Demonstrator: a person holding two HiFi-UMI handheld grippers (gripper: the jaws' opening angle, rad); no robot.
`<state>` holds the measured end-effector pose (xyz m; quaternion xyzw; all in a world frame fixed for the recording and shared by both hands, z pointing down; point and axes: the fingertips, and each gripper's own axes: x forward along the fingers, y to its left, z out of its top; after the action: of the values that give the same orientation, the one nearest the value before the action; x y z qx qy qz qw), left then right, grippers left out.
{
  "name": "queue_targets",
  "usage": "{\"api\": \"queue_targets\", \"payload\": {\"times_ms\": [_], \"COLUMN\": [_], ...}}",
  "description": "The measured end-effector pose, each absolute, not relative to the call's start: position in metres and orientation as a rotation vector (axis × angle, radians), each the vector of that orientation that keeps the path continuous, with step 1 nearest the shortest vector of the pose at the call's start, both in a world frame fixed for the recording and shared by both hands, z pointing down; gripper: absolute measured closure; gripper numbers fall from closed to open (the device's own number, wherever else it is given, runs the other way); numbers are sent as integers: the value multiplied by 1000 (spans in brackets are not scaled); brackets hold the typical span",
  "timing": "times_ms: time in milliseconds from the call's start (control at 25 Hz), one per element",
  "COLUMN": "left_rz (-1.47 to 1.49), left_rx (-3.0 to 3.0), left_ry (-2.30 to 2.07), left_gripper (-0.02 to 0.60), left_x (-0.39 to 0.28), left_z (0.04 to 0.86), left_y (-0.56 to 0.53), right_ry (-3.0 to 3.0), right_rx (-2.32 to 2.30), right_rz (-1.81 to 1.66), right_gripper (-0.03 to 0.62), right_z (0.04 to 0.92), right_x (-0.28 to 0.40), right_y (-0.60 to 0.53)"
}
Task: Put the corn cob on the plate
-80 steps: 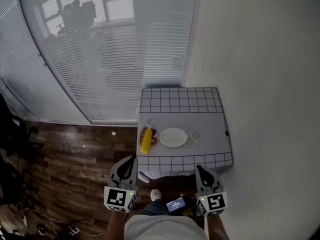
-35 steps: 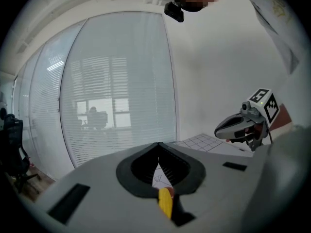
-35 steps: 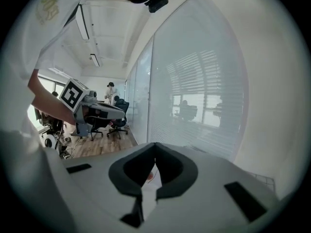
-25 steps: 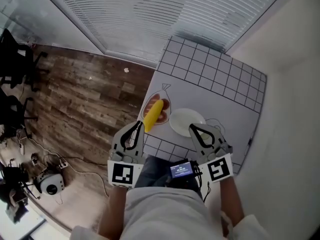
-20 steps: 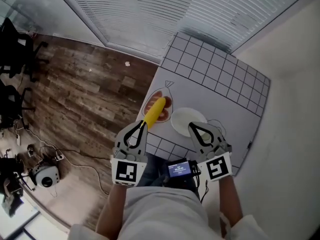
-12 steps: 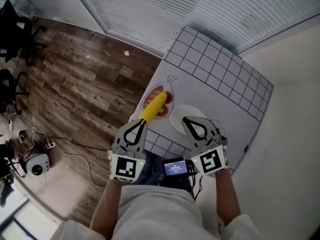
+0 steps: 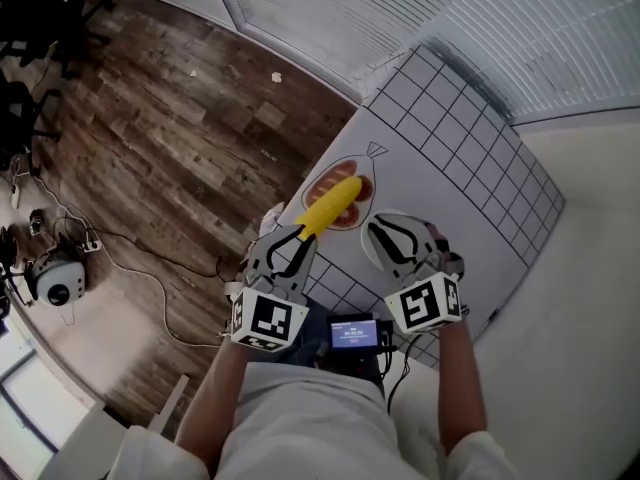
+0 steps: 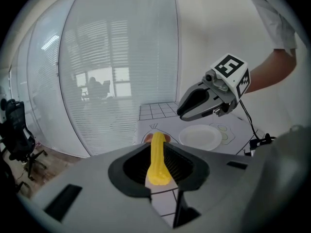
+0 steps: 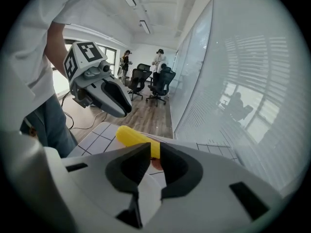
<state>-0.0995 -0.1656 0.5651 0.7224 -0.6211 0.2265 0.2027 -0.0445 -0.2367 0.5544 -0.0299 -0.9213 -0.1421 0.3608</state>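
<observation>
Corn cob (image 7: 332,205) before down-tilted left gripper (image 7: 298,240)

Office interior: black swivel chairs (image 9: 159,85) on wood-look flooring (image 7: 150,118), beside glass partition walls (image 8: 121,81) (slatted blinds (image 7: 330,8) behind them).

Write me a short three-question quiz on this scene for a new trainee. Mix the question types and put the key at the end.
1. True or false: the corn cob already lies on the plate.
2. In the head view, where is the plate relative to the corn cob? A) to its left B) to its right C) underneath it
3. Short answer: which gripper is nearer the corn cob?

Key:
1. False. It lies on the table, beside the plate.
2. B.
3. The left gripper. Its jaws have just been opening, and the cob lies ahead of them, not gripped.
</observation>
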Motion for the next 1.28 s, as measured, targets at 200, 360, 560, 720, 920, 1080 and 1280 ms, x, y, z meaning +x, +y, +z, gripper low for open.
{"api": "queue_targets", "payload": {"times_ms": [200, 360, 560, 720, 920, 1080, 1280], "left_rz": [652, 662, 651, 622, 601, 521, 563], "left_rx": [2014, 1994, 1960, 1956, 1955, 1937, 1959], "left_ry": [-1697, -1613, -1566, -1540, -1504, -1513, -1460], "left_gripper": [466, 416, 387, 382, 372, 371, 345], "left_x": [-100, -99, -103, -104, -102, -99, -92], "left_z": [576, 594, 607, 614, 621, 621, 623], "left_y": [-169, -168, -167, -168, -169, -169, -166], "right_ry": [-2309, -2274, -2246, -2190, -2113, -2052, -1952], "right_rx": [-182, -264, -397, -493, -607, -693, -813], "right_rz": [-381, -387, -416, -442, -498, -592, -727], "right_gripper": [483, 448, 396, 373, 342, 329, 304], "right_z": [575, 589, 600, 615, 629, 633, 635], "right_x": [-55, -64, -76, -84, -88, -87, -90], "right_y": [-236, -234, -228, -228, -229, -228, -232]}}
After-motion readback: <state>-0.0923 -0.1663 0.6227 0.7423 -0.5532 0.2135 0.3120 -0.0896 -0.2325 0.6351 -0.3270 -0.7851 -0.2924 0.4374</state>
